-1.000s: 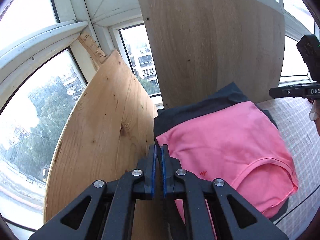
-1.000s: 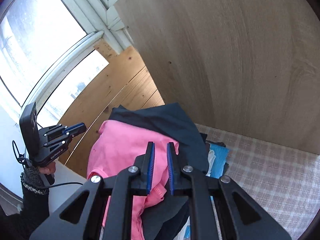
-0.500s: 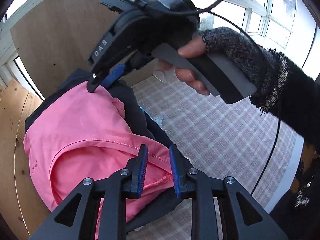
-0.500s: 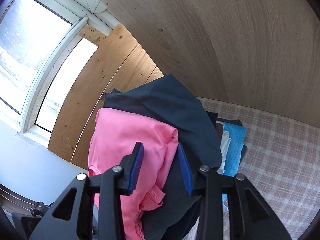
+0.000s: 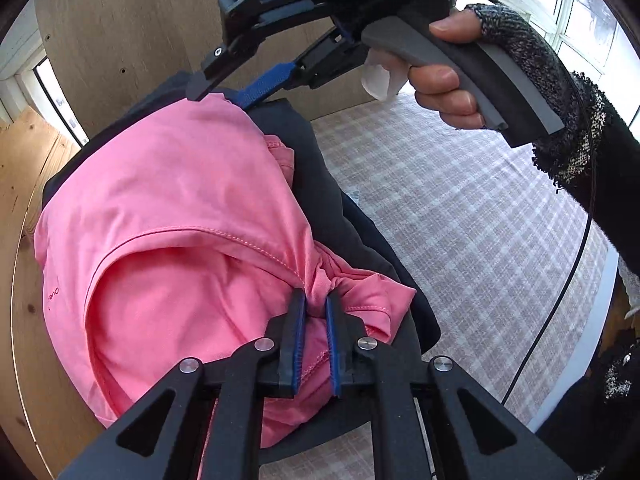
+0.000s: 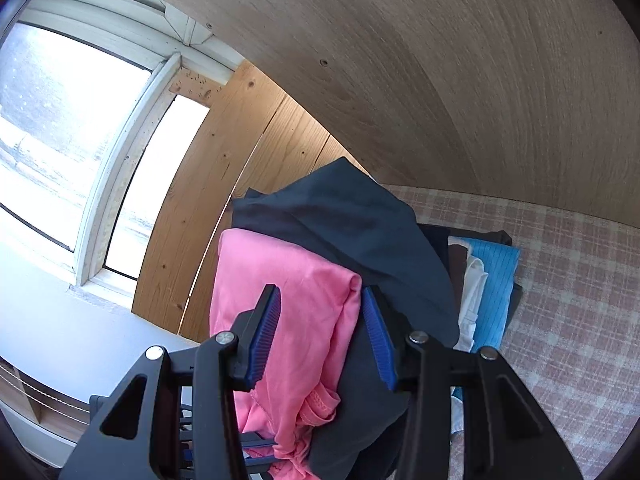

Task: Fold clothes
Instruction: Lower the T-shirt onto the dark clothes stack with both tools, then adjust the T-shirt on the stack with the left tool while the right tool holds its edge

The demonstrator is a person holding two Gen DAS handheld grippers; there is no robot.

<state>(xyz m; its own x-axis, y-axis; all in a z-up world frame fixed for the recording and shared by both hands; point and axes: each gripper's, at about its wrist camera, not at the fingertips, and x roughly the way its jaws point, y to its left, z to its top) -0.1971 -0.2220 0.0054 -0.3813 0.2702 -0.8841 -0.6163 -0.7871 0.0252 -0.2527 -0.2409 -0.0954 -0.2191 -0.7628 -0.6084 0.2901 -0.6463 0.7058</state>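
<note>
Left tongs (image 5: 316, 308) pinch the pink shirt (image 5: 168, 216) at lower centre; right tongs (image 6: 320, 308), wide open, straddle its far corner. Next, likely: close and lift.

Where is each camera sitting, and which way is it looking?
Left wrist: sits on the left gripper, looking along its fingers at the pink garment it pinches; the person's hand holding the right gripper shows.
Right wrist: sits on the right gripper, looking down at the clothes pile before the wooden boards; only its own open fingers show.
Shared: the pink garment, dark navy garment and checked pink-and-white cloth.
</note>
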